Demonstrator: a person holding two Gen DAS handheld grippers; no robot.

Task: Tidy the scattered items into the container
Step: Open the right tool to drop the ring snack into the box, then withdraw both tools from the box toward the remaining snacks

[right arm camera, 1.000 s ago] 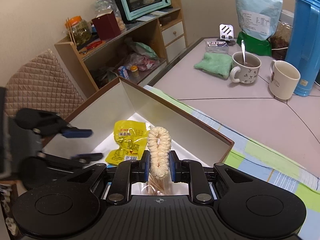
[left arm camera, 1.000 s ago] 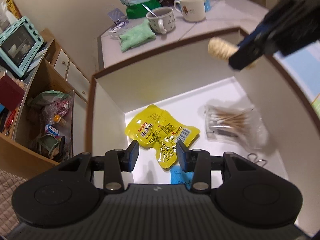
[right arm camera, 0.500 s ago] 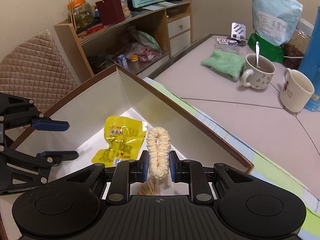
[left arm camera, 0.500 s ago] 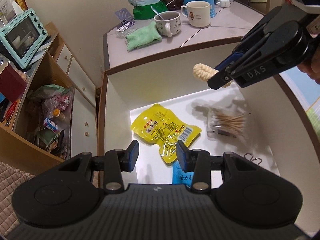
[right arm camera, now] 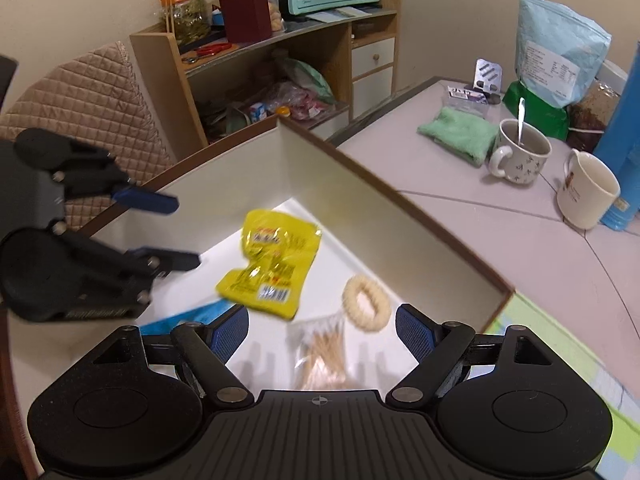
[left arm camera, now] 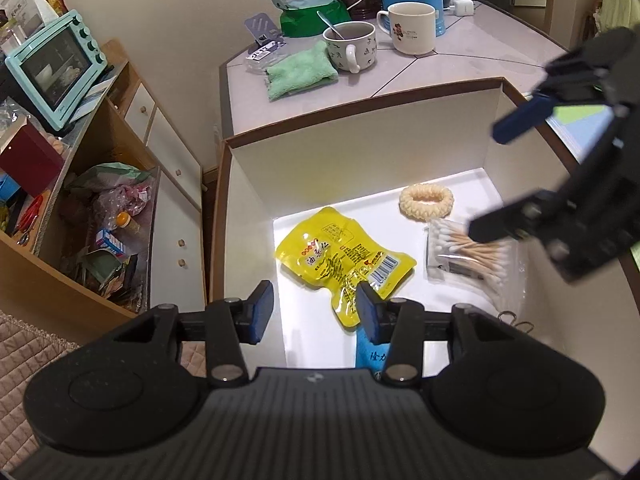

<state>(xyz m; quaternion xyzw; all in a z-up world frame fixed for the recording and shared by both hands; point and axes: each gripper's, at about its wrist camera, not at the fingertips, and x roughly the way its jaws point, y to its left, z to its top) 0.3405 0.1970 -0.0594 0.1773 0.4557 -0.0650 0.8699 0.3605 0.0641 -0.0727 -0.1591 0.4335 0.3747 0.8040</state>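
1. Right gripper (right arm camera: 322, 334): jaws spread wide, nothing between them, above the box (right arm camera: 400, 216). Left gripper (left arm camera: 315, 308): jaws apart, empty.
2. Cream hair tie (right arm camera: 367, 303) lies flat on the box floor, just beside the cotton swab bag (left arm camera: 468, 254), near the yellow packet (left arm camera: 340, 258).
3. Judged soft, light and springy; pinch across the band.
4. Slightly oval; long axis roughly parallel to the far wall in the left view.

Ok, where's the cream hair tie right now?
The cream hair tie lies flat on the white floor of the box, near its far wall, just beyond the bag of cotton swabs and right of the yellow packet.
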